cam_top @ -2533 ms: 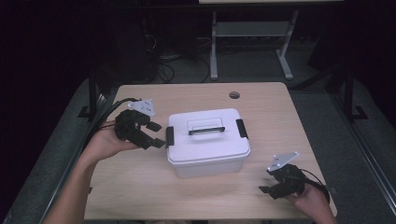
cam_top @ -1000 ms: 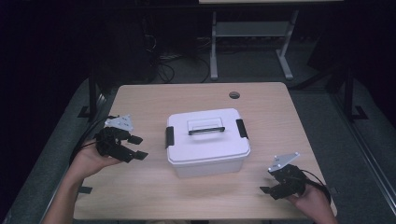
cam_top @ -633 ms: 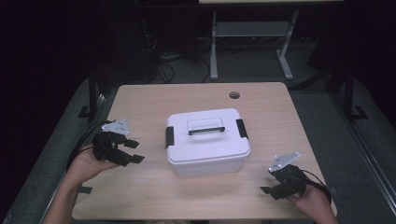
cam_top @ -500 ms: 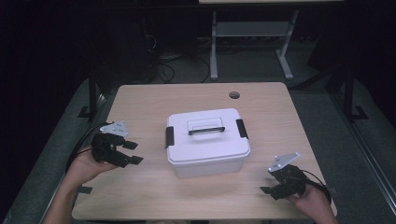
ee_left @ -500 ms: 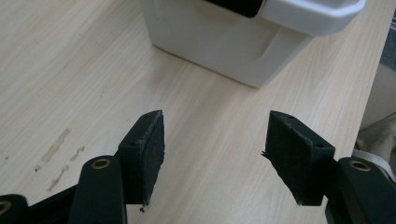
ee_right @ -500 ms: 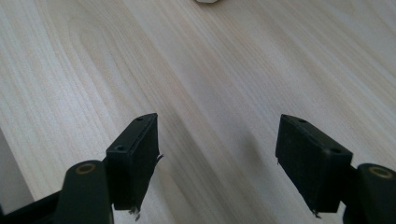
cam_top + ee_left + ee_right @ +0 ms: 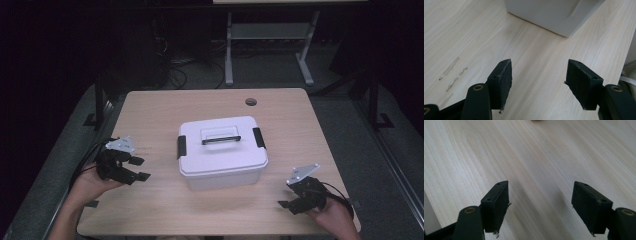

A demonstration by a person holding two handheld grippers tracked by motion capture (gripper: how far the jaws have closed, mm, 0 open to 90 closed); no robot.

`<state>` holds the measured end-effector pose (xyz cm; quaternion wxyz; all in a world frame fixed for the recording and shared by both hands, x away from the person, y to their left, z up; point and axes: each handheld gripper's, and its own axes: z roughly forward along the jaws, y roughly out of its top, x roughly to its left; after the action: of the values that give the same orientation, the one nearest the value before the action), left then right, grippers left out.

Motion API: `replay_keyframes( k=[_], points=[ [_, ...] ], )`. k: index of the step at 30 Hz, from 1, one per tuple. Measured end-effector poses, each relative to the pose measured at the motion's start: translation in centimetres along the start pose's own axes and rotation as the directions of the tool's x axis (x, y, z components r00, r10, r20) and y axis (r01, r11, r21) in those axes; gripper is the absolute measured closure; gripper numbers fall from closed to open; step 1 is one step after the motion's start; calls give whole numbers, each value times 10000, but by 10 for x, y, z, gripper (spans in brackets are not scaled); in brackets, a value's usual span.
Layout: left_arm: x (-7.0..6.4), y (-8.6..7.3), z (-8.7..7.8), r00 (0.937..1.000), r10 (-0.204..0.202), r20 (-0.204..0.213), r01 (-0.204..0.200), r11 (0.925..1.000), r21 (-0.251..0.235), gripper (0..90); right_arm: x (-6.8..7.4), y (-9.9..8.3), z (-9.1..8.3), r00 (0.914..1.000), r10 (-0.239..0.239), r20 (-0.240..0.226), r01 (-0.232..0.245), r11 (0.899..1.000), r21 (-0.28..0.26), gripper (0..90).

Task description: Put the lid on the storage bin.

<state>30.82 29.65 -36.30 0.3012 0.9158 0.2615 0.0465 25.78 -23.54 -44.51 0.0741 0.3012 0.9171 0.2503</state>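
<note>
One white rectangular plastic storage box (image 7: 222, 151), lid on, black side latches and a black-trimmed top handle, standing mid-tabletop on the pale wooden tabletop (image 7: 160, 115). Left gripper (image 7: 139, 168): fingers spread and empty, resting near the left edge, well apart from the box. Right gripper (image 7: 286, 197): fingers likewise released, near the front right corner. Step judged: both hands idle, box untouched. Next move likely calls for bringing each gripper to a latch or the handle.
</note>
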Motion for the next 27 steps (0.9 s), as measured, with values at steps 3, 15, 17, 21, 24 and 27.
replay_keyframes(
  k=[3,15,17,21,24,27],
  points=[
    [1,-5,1,9999,-99,18,99,10000,9,365,0,0,1,10000,-34,0,34,10000,11,294],
    [3,-21,7,9995,-327,-31,327,9995,-34,364,1,-1,4,10000,3,-61,-3,10000,73,294],
    [3,-24,8,9991,-419,-34,419,9991,-75,364,1,-1,4,10000,32,-63,-32,9999,109,292],
    [4,-32,10,9988,-494,-25,494,9988,-72,364,1,-1,5,10000,26,-76,-25,9999,116,292],
    [4,-37,11,9982,-588,-73,586,9982,-158,364,2,-2,5,10000,34,-89,-33,9999,127,292],
    [4,-41,12,9982,-580,-156,579,9983,-95,364,2,-2,6,10000,10,-92,-8,9999,158,292]
  ],
)
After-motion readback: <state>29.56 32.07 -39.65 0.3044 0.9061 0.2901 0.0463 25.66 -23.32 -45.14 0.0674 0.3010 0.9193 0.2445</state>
